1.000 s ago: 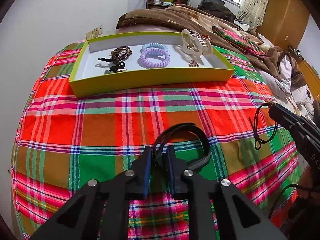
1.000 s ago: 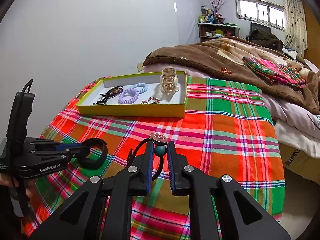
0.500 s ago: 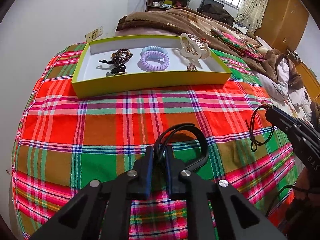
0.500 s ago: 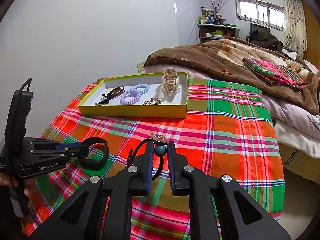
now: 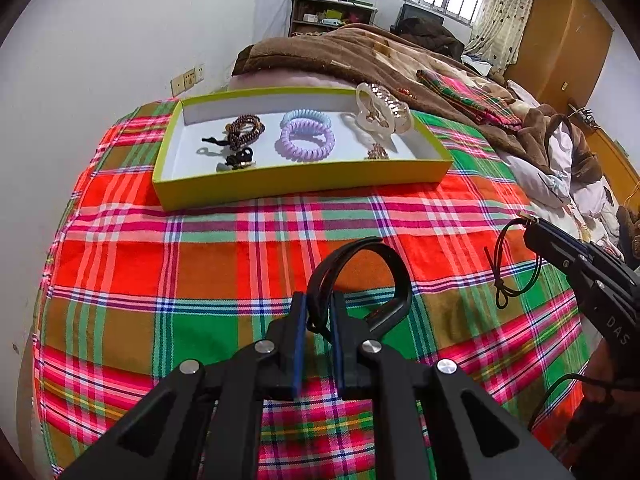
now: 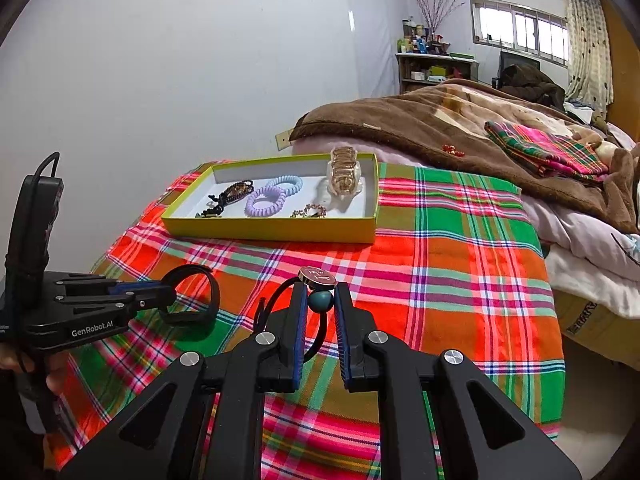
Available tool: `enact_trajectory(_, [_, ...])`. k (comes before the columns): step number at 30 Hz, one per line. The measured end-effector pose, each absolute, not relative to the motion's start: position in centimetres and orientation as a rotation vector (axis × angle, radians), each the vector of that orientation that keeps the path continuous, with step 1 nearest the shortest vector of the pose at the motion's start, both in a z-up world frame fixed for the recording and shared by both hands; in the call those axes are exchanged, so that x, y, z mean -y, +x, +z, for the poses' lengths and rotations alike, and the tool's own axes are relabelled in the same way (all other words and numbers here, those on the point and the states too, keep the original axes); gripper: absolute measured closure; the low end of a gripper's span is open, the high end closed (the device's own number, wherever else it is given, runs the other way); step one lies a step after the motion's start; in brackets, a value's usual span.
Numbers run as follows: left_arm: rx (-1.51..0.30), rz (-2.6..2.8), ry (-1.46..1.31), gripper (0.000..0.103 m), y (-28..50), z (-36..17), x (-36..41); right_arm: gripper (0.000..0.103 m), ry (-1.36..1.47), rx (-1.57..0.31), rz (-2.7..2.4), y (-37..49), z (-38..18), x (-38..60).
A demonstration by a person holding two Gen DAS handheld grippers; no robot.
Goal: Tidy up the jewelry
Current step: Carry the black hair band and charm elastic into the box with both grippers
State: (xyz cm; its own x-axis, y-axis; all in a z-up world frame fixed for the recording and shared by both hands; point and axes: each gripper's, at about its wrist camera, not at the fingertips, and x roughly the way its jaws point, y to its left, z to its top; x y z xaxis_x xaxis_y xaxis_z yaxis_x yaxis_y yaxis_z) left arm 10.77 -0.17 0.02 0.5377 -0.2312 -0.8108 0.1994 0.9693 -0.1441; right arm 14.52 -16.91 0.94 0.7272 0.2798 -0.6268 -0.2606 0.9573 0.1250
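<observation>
I've got L gripper (image 5: 318,314) jaws clenched on black looped strap band (image 5: 374,276), R gripper (image 6: 320,304) jaws clenched on black cord w/ teal bead (image 6: 320,301), both over plaid bedspread (image 5: 224,264), near yellow-green tray (image 5: 304,180).

Both cams ride low over the bright plaid cloth (image 5: 192,272), looking fwd and down along their own fingers. Left cam faces the yellow-green shallow cardboard tray (image 5: 304,178) near head-on; right cam sees that tray (image 6: 272,230) from further right. Each catches the other gripper at frame edge.
</observation>
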Motion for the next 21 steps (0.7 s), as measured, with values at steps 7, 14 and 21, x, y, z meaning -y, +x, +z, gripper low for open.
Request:
enact_trajectory(7, [-0.943,-0.261,-0.038,0.091,10.7,1.1,-0.1,0.089,0.026,-0.681,0.298,14.4,1.7,16.8])
enact_trajectory(14, [-0.913,-0.261,-0.038,0.091,11.3,2.3,-0.5,0.089,0.024,-0.659,0.298,14.5,2.7,16.4])
enact_trajectory(21, [-0.877,-0.265,-0.042,0.091,12.7,4.0,-1.0,0.089,0.031,-0.636,0.295,15.2,3.8,15.9])
